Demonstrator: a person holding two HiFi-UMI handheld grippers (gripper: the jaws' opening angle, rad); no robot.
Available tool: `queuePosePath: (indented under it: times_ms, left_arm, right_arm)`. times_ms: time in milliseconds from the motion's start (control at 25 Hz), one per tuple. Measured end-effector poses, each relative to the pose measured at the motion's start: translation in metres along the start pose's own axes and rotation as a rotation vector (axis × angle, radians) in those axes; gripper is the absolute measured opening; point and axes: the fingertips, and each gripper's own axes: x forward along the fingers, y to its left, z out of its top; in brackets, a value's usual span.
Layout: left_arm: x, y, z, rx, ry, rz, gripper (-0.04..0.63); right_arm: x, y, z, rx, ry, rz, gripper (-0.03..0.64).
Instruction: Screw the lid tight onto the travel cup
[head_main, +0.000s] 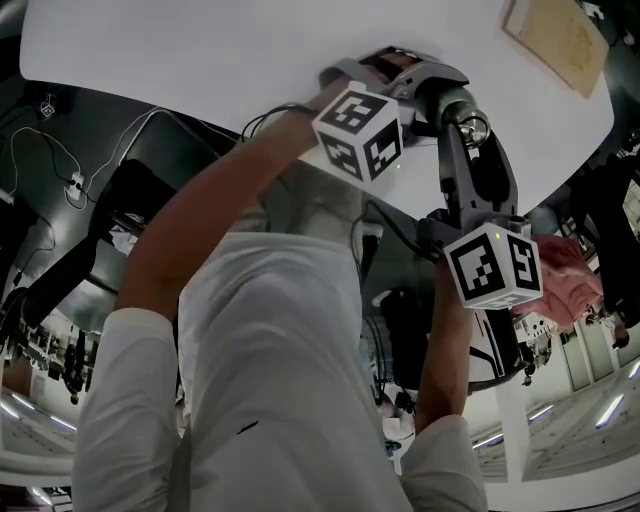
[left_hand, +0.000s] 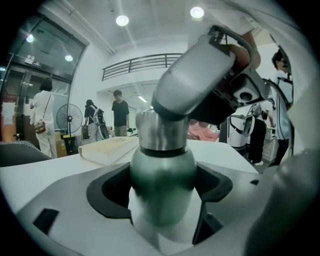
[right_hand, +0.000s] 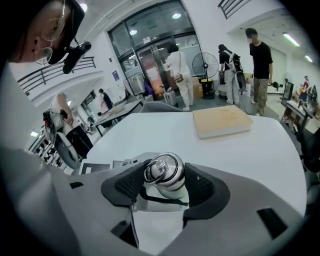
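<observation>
In the left gripper view, the green metal travel cup (left_hand: 162, 185) stands upright on the white table. My left gripper (left_hand: 162, 200) is shut on its body, with a black pad pressed to each side. The steel lid (left_hand: 161, 127) sits on top of the cup. My right gripper (left_hand: 200, 80) comes down over the lid from above. In the right gripper view, the lid (right_hand: 165, 172), which has a ring on top, sits between the black pads of the right gripper (right_hand: 165, 185), and both pads touch it. In the head view both grippers (head_main: 385, 65) (head_main: 440, 90) meet at the table's near edge and hide the cup.
A flat tan board (right_hand: 222, 121) (head_main: 555, 40) lies farther out on the white table (right_hand: 250, 160). Beyond the table several people stand near a floor fan (right_hand: 206, 65). A dark chair back (left_hand: 20, 152) shows at the table's left side.
</observation>
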Motion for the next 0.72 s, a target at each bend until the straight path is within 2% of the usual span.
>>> queuePosePath:
  times_ms: [120, 240, 400, 560, 720]
  left_arm:
    - [0.001, 0.000, 0.000, -0.003, 0.000, 0.000, 0.357]
    - [0.001, 0.000, 0.001, -0.003, -0.001, 0.000, 0.357]
    - [0.000, 0.001, 0.000, -0.004, -0.001, -0.002, 0.357]
    - [-0.001, 0.001, 0.000, -0.004, -0.001, -0.003, 0.357]
    - [-0.001, 0.000, 0.001, 0.001, -0.002, -0.013, 0.357]
  right_arm:
    - [-0.004, 0.006, -0.003, -0.088, 0.023, 0.047, 0.264]
    - [-0.015, 0.015, 0.000, -0.244, 0.063, 0.101, 0.272]
    - [-0.027, 0.023, 0.007, -0.566, 0.164, 0.164, 0.272]
    - [-0.031, 0.027, 0.003, -0.901, 0.329, 0.240, 0.270]
    - [-0.027, 0.028, -0.004, -1.230, 0.444, 0.350, 0.270]
